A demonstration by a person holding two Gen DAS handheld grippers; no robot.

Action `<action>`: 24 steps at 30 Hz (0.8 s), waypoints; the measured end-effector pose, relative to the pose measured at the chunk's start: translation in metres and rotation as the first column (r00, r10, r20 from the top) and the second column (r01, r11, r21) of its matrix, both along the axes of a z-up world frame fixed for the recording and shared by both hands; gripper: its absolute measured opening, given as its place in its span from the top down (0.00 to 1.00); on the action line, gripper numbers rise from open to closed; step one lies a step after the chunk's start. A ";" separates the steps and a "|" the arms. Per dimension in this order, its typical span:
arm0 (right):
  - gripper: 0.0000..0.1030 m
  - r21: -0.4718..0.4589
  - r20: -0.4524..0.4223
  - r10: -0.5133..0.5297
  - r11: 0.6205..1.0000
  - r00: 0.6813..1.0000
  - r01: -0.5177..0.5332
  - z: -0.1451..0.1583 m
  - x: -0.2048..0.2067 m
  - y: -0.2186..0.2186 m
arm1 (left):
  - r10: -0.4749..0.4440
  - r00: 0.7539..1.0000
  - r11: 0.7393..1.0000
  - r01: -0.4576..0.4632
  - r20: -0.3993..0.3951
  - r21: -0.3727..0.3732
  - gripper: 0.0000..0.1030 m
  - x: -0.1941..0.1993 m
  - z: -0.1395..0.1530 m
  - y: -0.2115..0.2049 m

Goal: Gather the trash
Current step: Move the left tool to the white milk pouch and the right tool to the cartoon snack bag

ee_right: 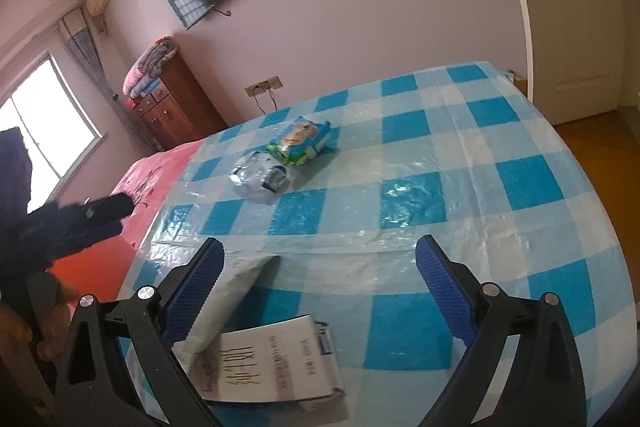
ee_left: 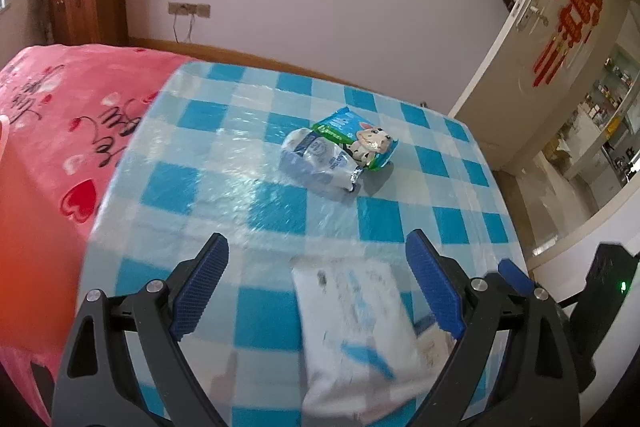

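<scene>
So far nothing collected. Left gripper (ee_left: 316,287) fingers wide apart, empty, over white mailer bag (ee_left: 360,339) on checked counter (ee_left: 224,163). Clear wrapper (ee_left: 316,163) and green snack packet (ee_left: 360,141) lie further back, touching. Right gripper (ee_right: 320,287) fingers also spread, empty.

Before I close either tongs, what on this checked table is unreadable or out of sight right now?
- White mailer bag: left wrist view, motion-blurred; print unreadable, its near end cut by the frame's bottom edge.
- Same bag's label: right wrist view, text too smeared to read.
- Clear crumpled wrapper: its printing is too small.
- Green snack packet: partly behind the wrapper in the left wrist view.
- No trash bin in either view.
</scene>
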State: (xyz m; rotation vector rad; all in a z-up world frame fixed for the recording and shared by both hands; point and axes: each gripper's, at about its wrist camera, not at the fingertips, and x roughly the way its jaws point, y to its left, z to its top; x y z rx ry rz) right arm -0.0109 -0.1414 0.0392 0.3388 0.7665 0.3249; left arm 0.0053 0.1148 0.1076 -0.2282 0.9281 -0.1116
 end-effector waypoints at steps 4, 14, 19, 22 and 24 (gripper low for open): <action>0.07 -0.012 -0.014 -0.007 1.000 1.000 0.007 -0.008 0.006 -0.005 | 0.010 0.998 0.999 -0.012 -0.069 -0.035 0.12 0.036 -0.016 -0.004; 0.07 -0.009 -0.036 -0.006 1.000 0.999 0.005 -0.017 0.019 -0.015 | 0.057 0.981 0.996 -0.070 -0.188 -0.063 0.12 0.116 -0.057 -0.016; 0.07 -0.002 -0.045 -0.007 1.000 0.999 0.007 -0.019 0.022 -0.018 | 0.066 0.976 0.996 -0.075 -0.207 -0.038 0.12 0.138 -0.068 -0.022; 0.07 0.002 -0.053 -0.008 1.000 0.999 0.008 -0.021 0.025 -0.020 | 0.068 0.974 0.997 -0.075 -0.215 -0.026 0.12 0.146 -0.073 -0.025; 0.07 0.006 -0.059 -0.007 1.000 0.998 0.007 -0.023 0.027 -0.021 | 0.067 0.973 0.997 -0.072 -0.219 -0.019 0.12 0.152 -0.077 -0.027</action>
